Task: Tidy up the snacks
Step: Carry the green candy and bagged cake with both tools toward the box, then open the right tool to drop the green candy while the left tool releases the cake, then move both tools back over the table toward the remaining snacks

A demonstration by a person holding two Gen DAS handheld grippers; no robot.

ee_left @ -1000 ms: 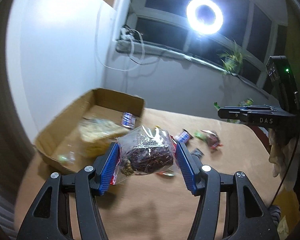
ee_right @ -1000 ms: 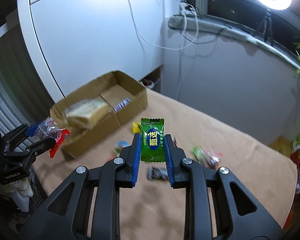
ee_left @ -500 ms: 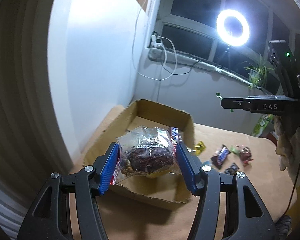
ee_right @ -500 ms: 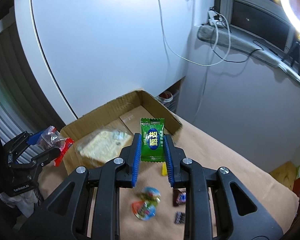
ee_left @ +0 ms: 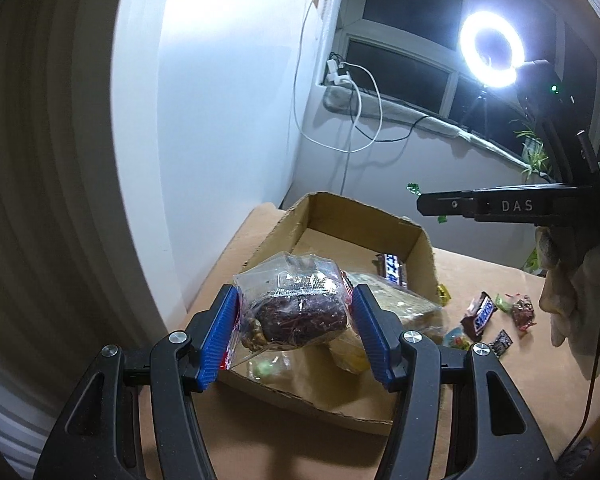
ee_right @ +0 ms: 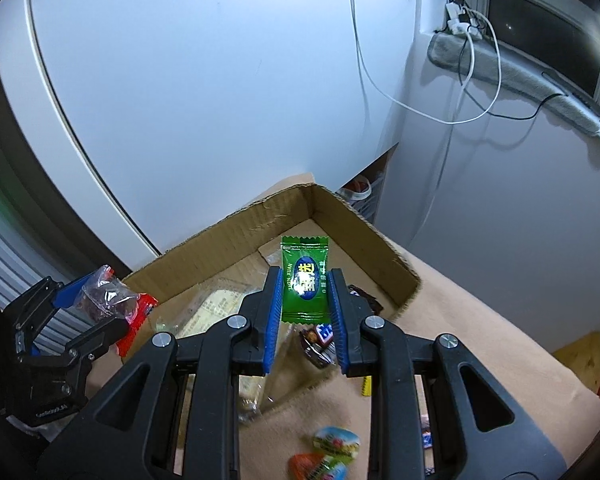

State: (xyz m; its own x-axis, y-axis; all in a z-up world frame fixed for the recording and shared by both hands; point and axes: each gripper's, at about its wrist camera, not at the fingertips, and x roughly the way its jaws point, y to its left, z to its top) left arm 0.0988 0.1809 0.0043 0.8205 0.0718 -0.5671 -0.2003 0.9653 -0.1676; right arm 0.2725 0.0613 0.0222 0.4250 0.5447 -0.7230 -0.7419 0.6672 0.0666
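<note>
The desk [ee_left: 500, 360] carries an open cardboard box [ee_left: 380, 224] against the wall, with loose sweets scattered on the bare surface to its right in the left wrist view. The box already holds a flat clear-wrapped pack [ee_left: 396, 308] and a chocolate bar [ee_left: 394, 274]; one more bar [ee_left: 480, 314] lies outside it on the desk. The left tool [ee_left: 296, 320] is clamped on a clear bag of dark dried fruit [ee_left: 300, 308], the blue pads pressing both sides of the bag, which sits above the near wall of the box. The right tool [ee_right: 305, 300] is clamped on a small green candy packet [ee_right: 305, 278], held upright with its long axis vertical (the printed face toward the camera). Both loads appear to hang over the box opening, not yet inside it. The governing relation: the box floor lies ahead of and below each tool, so each release likely calls for a short descent first. The left tool, seen from the right wrist view at the box's left edge, appears nearer the near corner; the right tool is placed toward the middle. Risk: the fruit bag may snag on the pads.
</note>
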